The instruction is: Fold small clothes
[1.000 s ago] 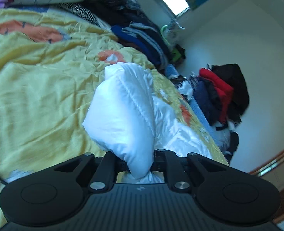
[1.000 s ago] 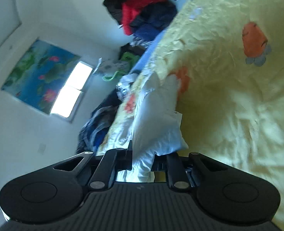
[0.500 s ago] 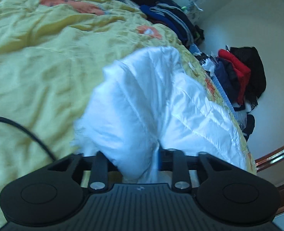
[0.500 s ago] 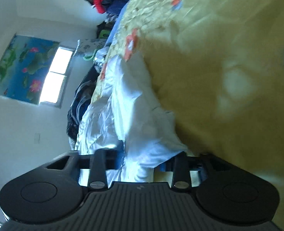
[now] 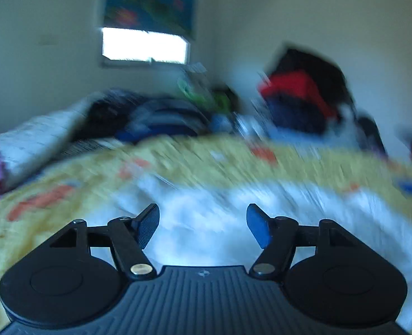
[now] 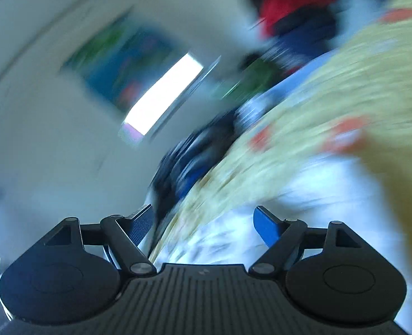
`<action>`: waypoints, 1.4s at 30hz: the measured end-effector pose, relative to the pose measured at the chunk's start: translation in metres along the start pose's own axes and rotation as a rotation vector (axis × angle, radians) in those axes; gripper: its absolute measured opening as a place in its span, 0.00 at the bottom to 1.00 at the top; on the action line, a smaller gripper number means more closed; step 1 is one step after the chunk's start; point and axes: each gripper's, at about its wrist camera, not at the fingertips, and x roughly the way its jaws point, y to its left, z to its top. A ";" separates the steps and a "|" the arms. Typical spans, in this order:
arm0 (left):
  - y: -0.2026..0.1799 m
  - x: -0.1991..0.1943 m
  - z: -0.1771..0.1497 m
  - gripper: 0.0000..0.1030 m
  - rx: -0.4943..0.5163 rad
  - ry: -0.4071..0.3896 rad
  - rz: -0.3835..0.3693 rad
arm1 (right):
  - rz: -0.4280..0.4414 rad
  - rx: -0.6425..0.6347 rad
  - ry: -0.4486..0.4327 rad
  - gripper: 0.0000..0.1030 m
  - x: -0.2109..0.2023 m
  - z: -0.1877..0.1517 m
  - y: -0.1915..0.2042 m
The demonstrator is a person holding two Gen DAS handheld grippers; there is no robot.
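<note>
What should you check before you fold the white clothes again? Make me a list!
1. Left gripper let go: ok, jaws opening, nothing between them.
2. Right gripper let go: ok, jaws opening, nothing pinched.
3. White garment lying on the yellow bedspread: ok.
4. Garment folded flat and neat: cannot tell, both views are blurred.
5. Next edge to grab is visible: cannot tell.

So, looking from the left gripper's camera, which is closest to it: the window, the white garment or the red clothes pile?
1. White garment, right beneath the opening fingers, none of it between them.
2. Red clothes pile, beyond the yellow bedspread, right.
3. Window, far wall, upper left.
</note>
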 end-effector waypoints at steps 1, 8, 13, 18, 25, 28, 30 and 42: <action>-0.012 0.011 -0.005 0.67 0.025 0.028 0.006 | 0.011 0.009 0.071 0.74 0.030 0.004 0.002; -0.026 0.054 -0.041 0.68 0.081 0.154 -0.027 | -0.181 -0.092 0.390 0.73 0.162 -0.007 -0.033; -0.026 0.063 -0.045 0.68 0.074 0.170 -0.026 | -0.171 -0.198 0.339 0.73 0.161 -0.033 -0.036; -0.026 0.066 -0.048 0.68 0.074 0.166 -0.035 | -0.169 -0.265 0.298 0.73 0.163 -0.038 -0.038; -0.026 0.067 -0.050 0.68 0.077 0.157 -0.029 | -0.142 -0.257 0.267 0.74 0.166 -0.033 -0.045; -0.027 0.065 -0.050 0.68 0.077 0.152 -0.029 | -0.125 -0.239 0.254 0.74 0.163 -0.034 -0.048; -0.023 0.062 -0.050 0.68 0.065 0.143 -0.040 | -0.109 -0.216 0.244 0.74 0.160 -0.033 -0.051; 0.116 -0.047 -0.069 0.87 -0.532 0.001 0.115 | -0.043 -0.136 0.214 0.75 0.151 -0.029 -0.062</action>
